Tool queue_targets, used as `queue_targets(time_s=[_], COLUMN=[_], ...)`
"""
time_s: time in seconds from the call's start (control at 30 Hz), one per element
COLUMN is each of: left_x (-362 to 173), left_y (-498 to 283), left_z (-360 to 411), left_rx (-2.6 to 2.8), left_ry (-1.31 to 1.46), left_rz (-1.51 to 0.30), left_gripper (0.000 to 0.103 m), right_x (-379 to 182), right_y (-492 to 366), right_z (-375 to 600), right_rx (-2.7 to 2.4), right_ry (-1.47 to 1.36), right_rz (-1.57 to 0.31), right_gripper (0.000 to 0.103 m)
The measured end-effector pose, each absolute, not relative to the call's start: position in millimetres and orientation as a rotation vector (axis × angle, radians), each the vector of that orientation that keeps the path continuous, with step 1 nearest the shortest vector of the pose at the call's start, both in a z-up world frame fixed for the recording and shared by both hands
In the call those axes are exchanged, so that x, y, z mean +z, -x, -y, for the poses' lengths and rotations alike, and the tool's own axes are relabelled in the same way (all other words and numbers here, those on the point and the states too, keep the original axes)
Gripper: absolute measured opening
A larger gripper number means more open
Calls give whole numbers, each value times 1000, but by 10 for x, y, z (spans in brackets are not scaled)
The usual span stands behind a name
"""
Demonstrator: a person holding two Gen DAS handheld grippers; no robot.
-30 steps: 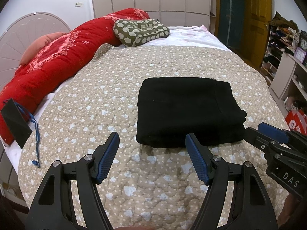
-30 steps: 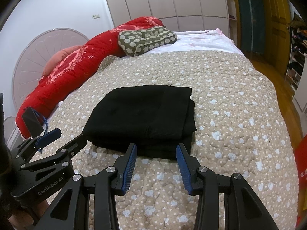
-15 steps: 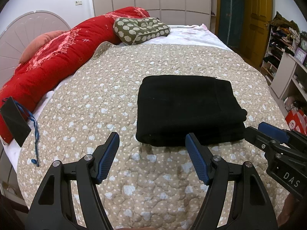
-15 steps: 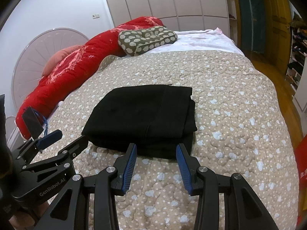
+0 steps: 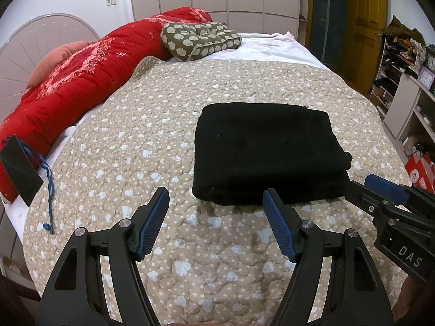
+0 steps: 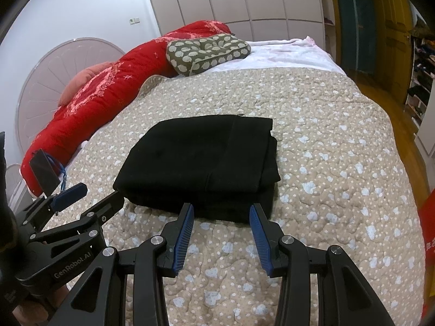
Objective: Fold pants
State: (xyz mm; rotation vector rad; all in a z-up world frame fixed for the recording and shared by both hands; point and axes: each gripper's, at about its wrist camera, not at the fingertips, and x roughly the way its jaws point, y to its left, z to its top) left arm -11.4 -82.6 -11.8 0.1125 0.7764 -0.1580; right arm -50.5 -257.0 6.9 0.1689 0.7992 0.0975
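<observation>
Black pants lie folded into a thick rectangle on the beige quilted bedspread; the same pants fill the middle of the right wrist view. My left gripper hovers open just short of the stack's near left corner, nothing between its blue pads. Just in front of the stack's near edge my right gripper is open and empty too. Each gripper shows at the edge of the other's view: the right gripper beside the stack's near right corner, the left gripper by its near left corner.
A long red duvet runs along the bed's left side, with an olive patterned cushion at the far end. A black tag on a blue cord lies at the left edge. Shelves and a yellow door stand on the right.
</observation>
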Motion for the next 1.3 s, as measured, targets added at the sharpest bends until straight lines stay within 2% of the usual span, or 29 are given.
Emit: queue_targets(time_s=[0.17,0.47,0.77,1.3], left_x=[-136,-4,-104,-49], left_y=[32,-76,-103,49], left_z=[798,795,885,925], left_rx=[-178,-147,-166,-195], left_ry=[-79,-100,-103,-100], left_rz=[-837,-816,-847,-793], left_gripper=[72,72,72,72], right_x=[45,143,121,95], right_y=[475,317,253,435], right_z=[2596,2786,2677,2773], right_rx=[105,67,93,61], right_ry=[-187,-221,-197,-182], right_rz=[-817,-808,-815,-793], right_gripper=[41,41,41,41])
